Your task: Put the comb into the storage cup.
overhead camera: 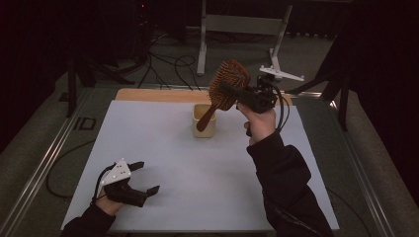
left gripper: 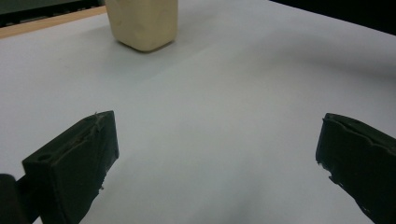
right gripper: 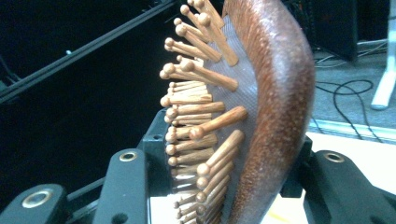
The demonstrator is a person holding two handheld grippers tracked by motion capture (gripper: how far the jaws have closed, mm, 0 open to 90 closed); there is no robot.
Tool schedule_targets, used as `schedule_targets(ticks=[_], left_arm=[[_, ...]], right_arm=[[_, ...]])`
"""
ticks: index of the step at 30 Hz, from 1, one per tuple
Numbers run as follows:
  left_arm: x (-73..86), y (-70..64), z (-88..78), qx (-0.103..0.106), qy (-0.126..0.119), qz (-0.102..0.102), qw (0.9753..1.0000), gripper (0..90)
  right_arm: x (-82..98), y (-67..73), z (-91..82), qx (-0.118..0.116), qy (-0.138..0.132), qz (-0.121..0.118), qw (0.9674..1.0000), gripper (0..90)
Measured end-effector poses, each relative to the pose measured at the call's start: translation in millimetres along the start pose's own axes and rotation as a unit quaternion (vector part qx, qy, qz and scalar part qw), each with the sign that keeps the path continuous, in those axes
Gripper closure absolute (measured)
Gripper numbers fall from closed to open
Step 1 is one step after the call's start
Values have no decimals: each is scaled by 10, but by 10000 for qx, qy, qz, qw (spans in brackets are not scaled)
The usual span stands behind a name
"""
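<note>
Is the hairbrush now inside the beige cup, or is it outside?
Mostly outside. The right gripper holds the hairbrush by its head, raised and tilted. Only its handle end reaches the beige cup; whether the tip is inside, I cannot tell.

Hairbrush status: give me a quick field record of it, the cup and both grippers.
hairbrush: wooden, held in the air, handle slanting down to the cup
cup: cream, upright on the table, far middle
right gripper: jaws shut on hairbrush head
left gripper: jaws open, nothing between them, low over the near left of the table

Hairbrush (overhead camera: pixel 228 84) handle seemingly inside cup (overhead camera: pixel 204 121), mid-table (overhead camera: pixel 163 148).
</note>
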State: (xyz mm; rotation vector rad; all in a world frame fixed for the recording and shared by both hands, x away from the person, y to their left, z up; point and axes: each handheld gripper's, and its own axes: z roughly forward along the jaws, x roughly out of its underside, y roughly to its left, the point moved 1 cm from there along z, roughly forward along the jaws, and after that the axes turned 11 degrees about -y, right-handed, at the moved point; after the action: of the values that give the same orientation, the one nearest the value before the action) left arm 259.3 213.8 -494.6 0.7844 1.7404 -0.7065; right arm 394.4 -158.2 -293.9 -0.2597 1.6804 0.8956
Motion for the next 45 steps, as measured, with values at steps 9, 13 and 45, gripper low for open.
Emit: schedule_targets(ticks=[9,13,45], left_arm=[[-3,-8,-6,39,-25,46,10000,0],[2,-4,-9,50,-47,17,10000,0],[4,4,-8,144,-117,-14,9998,0]], right_arm=[[-123,-62,188,196,-81,-161,9996,512],[-132,-96,267,281,-84,-171,9994,512],[189,-397,777,745,18,-460,9962,512]])
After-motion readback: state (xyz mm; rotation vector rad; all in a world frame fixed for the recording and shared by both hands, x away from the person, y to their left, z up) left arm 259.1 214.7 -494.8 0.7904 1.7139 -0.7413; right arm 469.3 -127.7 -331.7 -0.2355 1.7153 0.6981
